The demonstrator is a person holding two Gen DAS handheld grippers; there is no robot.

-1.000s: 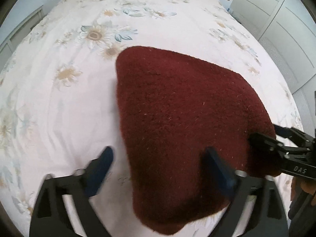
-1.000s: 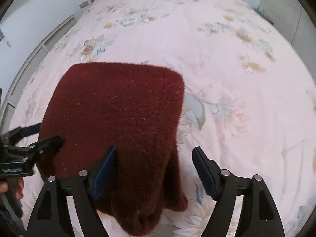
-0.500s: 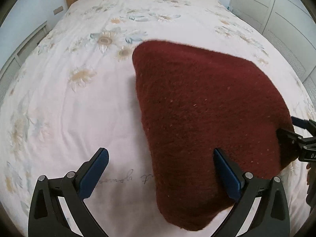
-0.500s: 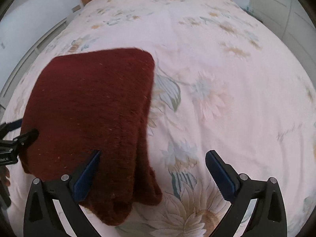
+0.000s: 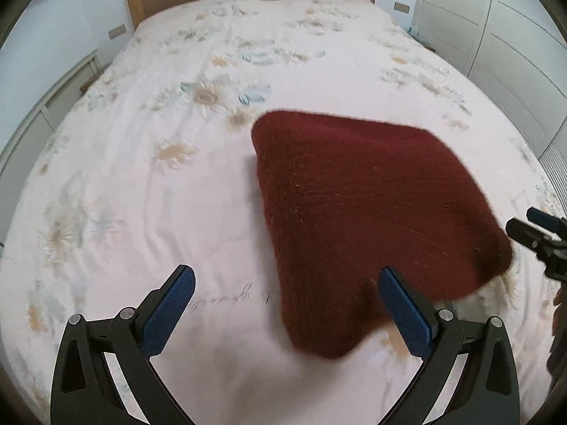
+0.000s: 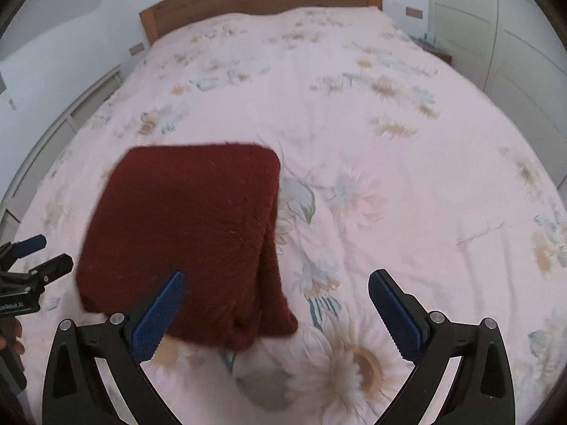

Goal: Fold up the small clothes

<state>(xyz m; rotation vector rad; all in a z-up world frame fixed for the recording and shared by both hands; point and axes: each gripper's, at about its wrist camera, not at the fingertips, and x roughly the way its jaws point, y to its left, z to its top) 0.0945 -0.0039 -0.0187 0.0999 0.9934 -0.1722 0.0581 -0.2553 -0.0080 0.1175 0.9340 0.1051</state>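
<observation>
Lying folded on the bed (image 5: 141,184) near its foot edge: one red garment (image 5: 354,212). Two grippers, left (image 5: 287,304) and right (image 6: 274,310), both spread wide, hold nothing.

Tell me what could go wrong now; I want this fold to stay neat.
The sweater lies folded on the bed, both hand-held grippers open and off it. Its right edge shows loose layers that might splay apart. The left hand-held gripper has one finger over the cloth; it could snag it.
</observation>
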